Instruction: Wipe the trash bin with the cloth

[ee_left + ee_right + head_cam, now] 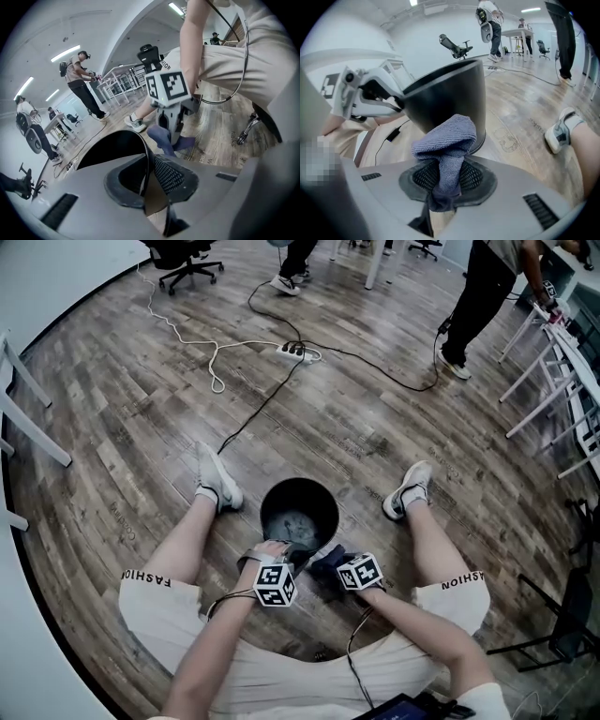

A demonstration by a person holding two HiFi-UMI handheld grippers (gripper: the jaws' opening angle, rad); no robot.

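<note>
A black trash bin (298, 512) stands on the wood floor between the seated person's legs. My left gripper (281, 553) is shut on the near rim of the bin (146, 157), the thin wall pinched between its pads. My right gripper (324, 565) is shut on a blue-grey cloth (447, 143) that bunches up out of its jaws. In the right gripper view the cloth sits against the outer wall of the bin (450, 96), low on its near side. The left gripper view shows the right gripper (169, 123) with the cloth (164, 138) hanging beside the bin.
A power strip (295, 352) with cables lies on the floor beyond the bin. A person (478, 296) stands at the back right beside white table legs (548, 381). An office chair (187, 259) is at the back left. A dark stand (562, 624) is at the right.
</note>
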